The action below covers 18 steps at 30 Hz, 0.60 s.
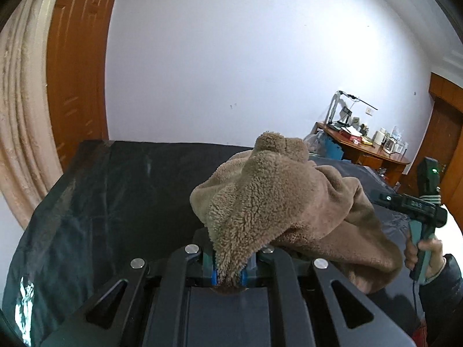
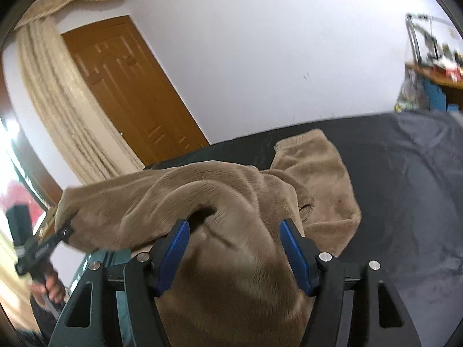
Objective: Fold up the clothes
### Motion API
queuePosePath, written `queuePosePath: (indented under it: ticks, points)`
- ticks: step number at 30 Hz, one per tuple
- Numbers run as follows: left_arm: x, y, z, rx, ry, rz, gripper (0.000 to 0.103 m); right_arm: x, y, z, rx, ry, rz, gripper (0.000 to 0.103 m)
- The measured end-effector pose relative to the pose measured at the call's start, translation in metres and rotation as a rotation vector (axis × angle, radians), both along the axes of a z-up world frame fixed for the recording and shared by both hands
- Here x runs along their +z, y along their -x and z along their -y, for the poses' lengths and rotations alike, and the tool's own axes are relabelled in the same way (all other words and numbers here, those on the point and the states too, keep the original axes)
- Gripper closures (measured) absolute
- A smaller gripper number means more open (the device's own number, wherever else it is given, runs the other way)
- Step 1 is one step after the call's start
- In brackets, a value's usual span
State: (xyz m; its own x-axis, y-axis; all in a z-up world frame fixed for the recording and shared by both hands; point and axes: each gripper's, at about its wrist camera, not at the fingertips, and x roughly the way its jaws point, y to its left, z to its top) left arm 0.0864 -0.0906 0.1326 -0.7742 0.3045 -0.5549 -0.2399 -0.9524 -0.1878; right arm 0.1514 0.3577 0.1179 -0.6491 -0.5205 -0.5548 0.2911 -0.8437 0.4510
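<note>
A brown fleece garment [image 1: 277, 199] is being held partly lifted above a bed covered with a dark sheet [image 1: 115, 190]; its far end is lying flat on the sheet in the right wrist view. The left gripper [image 1: 228, 269] is being kept pressed together, a fold of fleece pinched between its blue pads. The right gripper [image 2: 234, 248] is being held spread, cloth draped between its blue pads [image 2: 298, 254] without being visibly squeezed. A wooden door [image 2: 130, 86] and a beige curtain [image 2: 58, 98] are being seen behind.
</note>
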Motion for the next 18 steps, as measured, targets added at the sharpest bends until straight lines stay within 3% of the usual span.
queuePosePath:
  ticks: [4,7,10,12,15,18]
  points:
    - [-0.007,0.007,0.007,0.060,-0.012,0.029,0.091,-0.019,0.005,0.024,0.113,0.051,0.082,0.036]
    - [-0.013,0.012,0.019,0.118,-0.027,0.053,0.091,-0.022,-0.020,0.055,0.317,0.085,0.101,0.036]
    - [-0.019,0.012,0.040,0.168,-0.045,0.069,0.091,-0.020,-0.070,0.095,0.553,0.040,0.087,0.036]
    - [-0.021,0.010,0.049,0.186,-0.046,0.070,0.091,-0.021,-0.097,0.112,0.640,-0.014,0.085,0.036]
    - [-0.023,0.008,0.056,0.195,-0.046,0.072,0.090,-0.018,-0.123,0.125,0.668,-0.141,0.027,0.036]
    - [-0.024,0.006,0.059,0.192,-0.044,0.074,0.090,-0.007,-0.123,0.118,0.664,-0.131,0.004,0.036]
